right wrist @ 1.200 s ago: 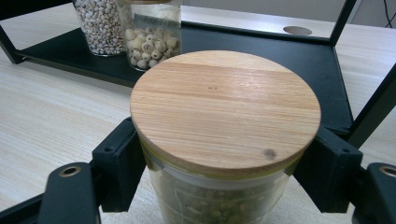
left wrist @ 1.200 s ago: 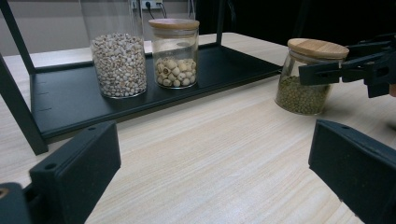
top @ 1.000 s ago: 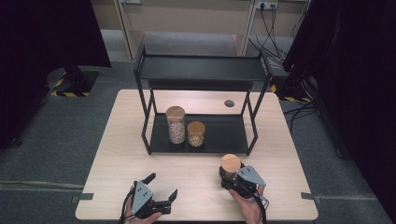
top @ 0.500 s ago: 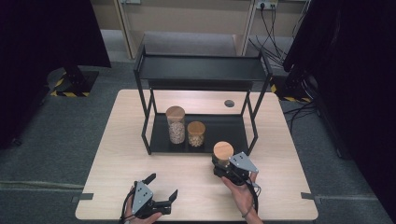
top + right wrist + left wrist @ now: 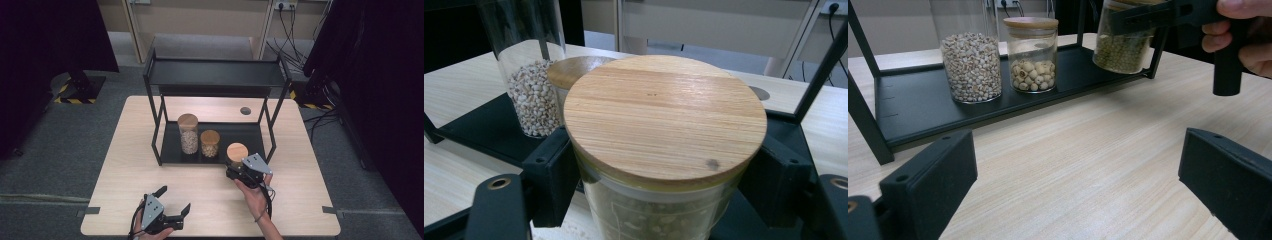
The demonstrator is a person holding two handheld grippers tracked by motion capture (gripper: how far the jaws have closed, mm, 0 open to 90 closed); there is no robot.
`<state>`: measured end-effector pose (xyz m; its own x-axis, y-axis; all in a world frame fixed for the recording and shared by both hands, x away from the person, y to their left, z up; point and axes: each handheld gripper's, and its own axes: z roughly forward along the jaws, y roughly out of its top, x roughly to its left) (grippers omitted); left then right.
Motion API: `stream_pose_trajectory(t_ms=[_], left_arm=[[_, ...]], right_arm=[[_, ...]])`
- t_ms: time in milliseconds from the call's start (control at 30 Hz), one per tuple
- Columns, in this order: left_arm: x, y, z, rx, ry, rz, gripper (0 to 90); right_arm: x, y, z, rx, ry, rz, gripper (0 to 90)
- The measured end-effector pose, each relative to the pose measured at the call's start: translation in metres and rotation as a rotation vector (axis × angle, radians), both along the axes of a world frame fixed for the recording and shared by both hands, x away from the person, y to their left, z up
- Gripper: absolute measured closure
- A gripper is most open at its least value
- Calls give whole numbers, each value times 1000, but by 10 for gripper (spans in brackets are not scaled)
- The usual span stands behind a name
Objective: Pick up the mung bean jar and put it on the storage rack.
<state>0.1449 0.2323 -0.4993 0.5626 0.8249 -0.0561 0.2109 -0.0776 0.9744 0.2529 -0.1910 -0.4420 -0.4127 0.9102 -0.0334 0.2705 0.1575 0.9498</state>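
1. R gripper (image 5: 239,170) clamped on jar of green beans (image 5: 1122,47) just under its wooden lid (image 5: 664,112), jaws pinching the glass both sides. Jar is off the table, tilted a bit, hanging at the front right edge of the rack's bottom shelf (image 5: 240,132)
2. L gripper (image 5: 172,207) idle near the front edge of the table (image 5: 300,150), jaws spread wide, nothing between them
3. Already on the bottom shelf: tall jar w/ small pale grains (image 5: 188,134) and short jar w/ round whitish seeds (image 5: 209,143), standing side by side, left-centre
4. Progress est: 2 of 3 jars shelved, 3rd in hand and nearly at the shelf, so late stage
5. Left to do, my read: bring the jar in over the shelf lip, set it upright in the free spot right of the short jar, let go, pull back
6. Watch: the rack's front right leg (image 5: 270,135) sits close to the jar, so pass it on the inside. Top shelf (image 5: 215,75) bare
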Motion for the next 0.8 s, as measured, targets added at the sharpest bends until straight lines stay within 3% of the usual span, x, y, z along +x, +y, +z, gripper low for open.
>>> stream_pose_trajectory(t_ms=[333, 633, 800], left_arm=[[0, 0, 0, -1, 0, -1, 16], [0, 0, 0, -1, -1, -3, 16], [0, 0, 0, -1, -1, -2, 16]], right_arm=[[16, 16, 4, 8, -10, 1, 253], [34, 22, 5, -16, 4, -39, 253], [48, 20, 2, -1, 34, -61, 253]])
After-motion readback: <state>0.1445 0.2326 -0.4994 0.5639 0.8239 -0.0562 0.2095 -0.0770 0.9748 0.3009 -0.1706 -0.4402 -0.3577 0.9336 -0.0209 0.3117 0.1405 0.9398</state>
